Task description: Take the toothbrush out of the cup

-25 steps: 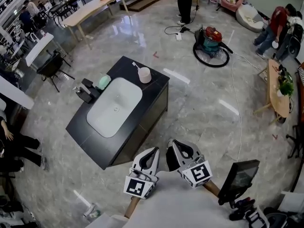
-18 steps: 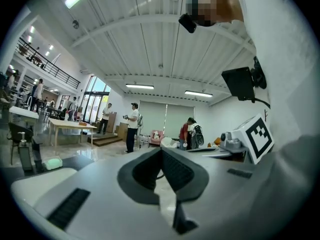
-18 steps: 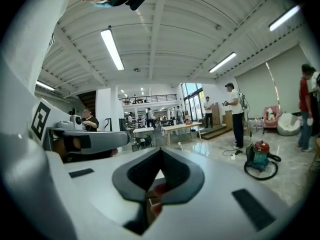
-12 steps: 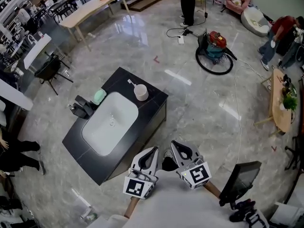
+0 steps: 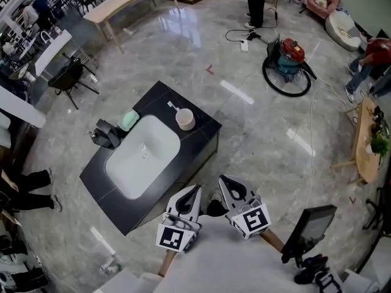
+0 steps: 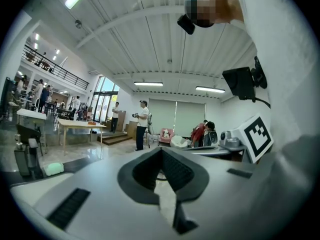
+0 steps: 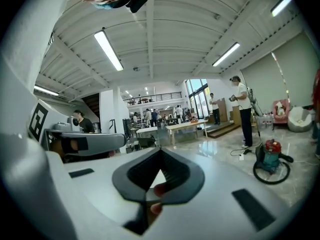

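A beige cup (image 5: 185,119) with a white toothbrush (image 5: 173,107) leaning out of it stands on the far corner of a black counter (image 5: 204,126) that holds a white sink (image 5: 142,157). My left gripper (image 5: 190,194) and right gripper (image 5: 227,183) are held close to my body, side by side, well short of the counter's near edge. Both are shut, with nothing between their jaws. In the left gripper view the left gripper (image 6: 161,150) points level across the hall. The right gripper (image 7: 160,152) does the same in its own view. The cup shows in neither gripper view.
A green soap holder (image 5: 129,119) and a black faucet (image 5: 104,133) sit left of the sink. A red and teal vacuum cleaner (image 5: 290,57) with floor cables lies far right. A dark monitor (image 5: 308,224) stands at my right. Wooden tables, a black chair (image 5: 70,78) and people ring the hall.
The counter with the cup has slid lower in the head view and sits nearer to me. Both grippers stay shut, side by side before my body.
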### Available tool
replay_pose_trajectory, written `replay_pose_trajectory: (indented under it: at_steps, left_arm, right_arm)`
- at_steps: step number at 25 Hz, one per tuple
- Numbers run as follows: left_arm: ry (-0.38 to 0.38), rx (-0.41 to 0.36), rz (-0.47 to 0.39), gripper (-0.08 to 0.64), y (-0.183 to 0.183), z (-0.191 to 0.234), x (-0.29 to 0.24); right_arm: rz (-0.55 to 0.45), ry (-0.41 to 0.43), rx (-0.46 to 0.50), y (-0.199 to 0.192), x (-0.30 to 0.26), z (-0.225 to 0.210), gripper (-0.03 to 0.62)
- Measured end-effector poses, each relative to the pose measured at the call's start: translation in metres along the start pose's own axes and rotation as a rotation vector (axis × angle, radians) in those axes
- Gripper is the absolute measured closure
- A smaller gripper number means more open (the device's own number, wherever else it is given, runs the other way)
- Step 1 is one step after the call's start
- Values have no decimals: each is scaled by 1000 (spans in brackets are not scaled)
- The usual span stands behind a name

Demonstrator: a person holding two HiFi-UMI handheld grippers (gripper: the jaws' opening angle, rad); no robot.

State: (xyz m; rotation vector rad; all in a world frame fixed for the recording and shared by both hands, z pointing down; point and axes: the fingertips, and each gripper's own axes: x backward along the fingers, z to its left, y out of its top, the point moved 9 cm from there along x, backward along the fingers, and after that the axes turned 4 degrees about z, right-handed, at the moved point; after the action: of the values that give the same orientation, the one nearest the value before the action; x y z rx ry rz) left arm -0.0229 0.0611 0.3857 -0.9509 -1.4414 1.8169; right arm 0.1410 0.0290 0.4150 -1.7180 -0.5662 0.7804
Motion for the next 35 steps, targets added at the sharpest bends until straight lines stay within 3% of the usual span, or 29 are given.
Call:
replay_pose_trajectory:
  at_steps: [5,9,13,16,26,30,35]
  left_arm:
    - [-12,-36,32,557,-4,11,-11]
    - [-14,38,19,555,-1,17,-18]
    - [-8,39,58,555,-5,31,-16]
    - [-1,89,61,557,-8,44,-15]
    - [8,151,99,557,-15,91,-20]
    - [5,66,130,555,-16,114,-27]
    - [32,70,130,555,-25,142,-39]
  right_arm:
    - [9,-3,-14,0,-11,-6,588]
    - [22,-17,-29,0,-21,-10,588]
    - [52,-25,-27,-1,-35,-9,588]
    - [63,-22,-16,0,-51,-5,588]
    - [66,-69,-17,3,-116,-8,588]
    - [73,-85,-12,2,-142,-11,588]
    - [79,-102,-15,1,-171,-17,586]
